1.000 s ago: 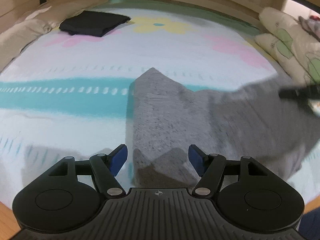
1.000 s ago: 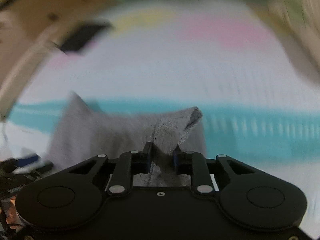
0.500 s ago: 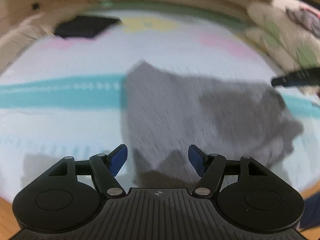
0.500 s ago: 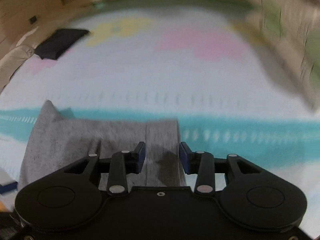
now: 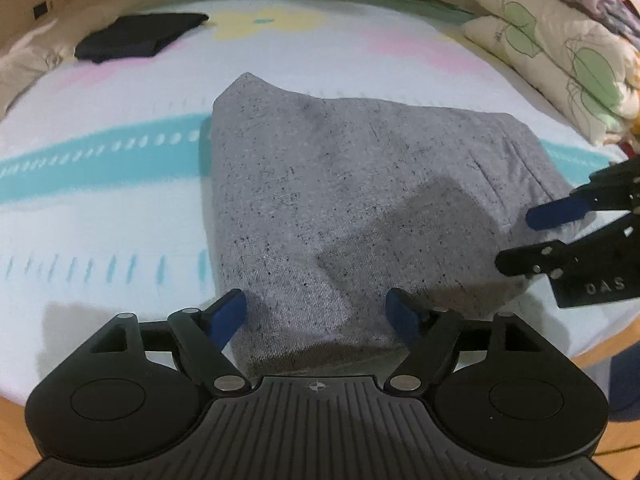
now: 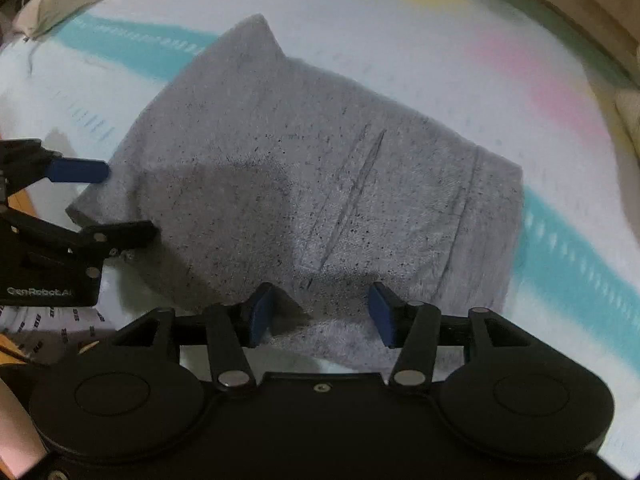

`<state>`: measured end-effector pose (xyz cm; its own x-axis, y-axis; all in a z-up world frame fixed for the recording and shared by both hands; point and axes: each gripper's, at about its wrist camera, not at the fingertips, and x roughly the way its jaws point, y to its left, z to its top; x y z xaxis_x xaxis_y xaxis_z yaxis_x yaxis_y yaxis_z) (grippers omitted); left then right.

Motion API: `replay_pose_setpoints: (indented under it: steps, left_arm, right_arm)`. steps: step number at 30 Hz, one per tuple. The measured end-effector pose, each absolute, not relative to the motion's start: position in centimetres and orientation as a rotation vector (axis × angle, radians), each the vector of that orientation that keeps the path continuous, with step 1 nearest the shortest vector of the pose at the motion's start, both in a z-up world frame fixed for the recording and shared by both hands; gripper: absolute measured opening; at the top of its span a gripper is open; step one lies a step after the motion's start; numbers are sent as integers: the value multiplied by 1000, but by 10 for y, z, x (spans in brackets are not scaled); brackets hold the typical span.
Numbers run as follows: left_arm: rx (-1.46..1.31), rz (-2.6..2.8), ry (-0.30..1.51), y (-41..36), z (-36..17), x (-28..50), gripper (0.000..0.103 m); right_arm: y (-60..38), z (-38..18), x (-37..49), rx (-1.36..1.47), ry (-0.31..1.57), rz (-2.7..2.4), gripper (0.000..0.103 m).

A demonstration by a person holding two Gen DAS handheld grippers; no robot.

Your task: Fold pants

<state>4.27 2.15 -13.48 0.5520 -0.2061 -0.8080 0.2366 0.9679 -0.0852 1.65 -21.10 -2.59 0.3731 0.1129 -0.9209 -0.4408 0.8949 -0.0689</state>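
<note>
The grey speckled pants (image 5: 360,200) lie folded into a rough rectangle on the bed; they also show in the right wrist view (image 6: 320,184). My left gripper (image 5: 318,316) is open over the pants' near edge and holds nothing. My right gripper (image 6: 316,314) is open over the near edge at the other end, empty. The right gripper also shows at the right of the left wrist view (image 5: 560,232), and the left gripper at the left of the right wrist view (image 6: 80,200).
The bed sheet (image 5: 100,208) is white with teal stripes and pink and yellow patches. A folded dark garment (image 5: 136,36) lies at the far left. Pillows (image 5: 560,52) are stacked at the far right. The wooden bed edge (image 5: 12,440) runs close below the grippers.
My right gripper has let go of the pants' corner and opened. The lifted part now lies flat as a folded rectangle. My left gripper stayed open.
</note>
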Motion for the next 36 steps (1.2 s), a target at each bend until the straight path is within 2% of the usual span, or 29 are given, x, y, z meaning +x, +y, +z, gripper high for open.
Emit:
replay_pose_setpoints:
  steps: [3, 7, 9, 11, 16, 19, 20, 29, 36]
  left_arm:
    - [-13, -253, 935, 29, -125, 47, 75]
    - [10, -209, 827, 33, -102, 57, 75]
    - [-1, -184, 816, 35, -94, 73, 75]
    - [-26, -163, 817, 37, -90, 90, 75]
    - [-8, -82, 843, 31, -99, 142, 75]
    - [15, -61, 868, 27, -107, 164, 75]
    - [24, -61, 872, 26, -109, 170, 75]
    - [81, -34, 971, 35, -144, 213, 78]
    - [9, -50, 985, 51, -148, 224, 86]
  right_arm:
    - [-215, -20, 19, -327, 1142, 378, 59]
    - [-226, -5, 21, -266, 1093, 386, 60]
    - [-230, 2, 23, -213, 1043, 364, 66]
    - [-234, 5, 31, -164, 1015, 313, 81]
    - [-243, -18, 53, -109, 1122, 203, 81]
    - [-245, -29, 55, -102, 1145, 139, 99]
    - [-246, -31, 56, -92, 1146, 120, 100]
    - [-247, -28, 48, -65, 1146, 114, 102]
    - [-246, -30, 48, -65, 1137, 119, 103]
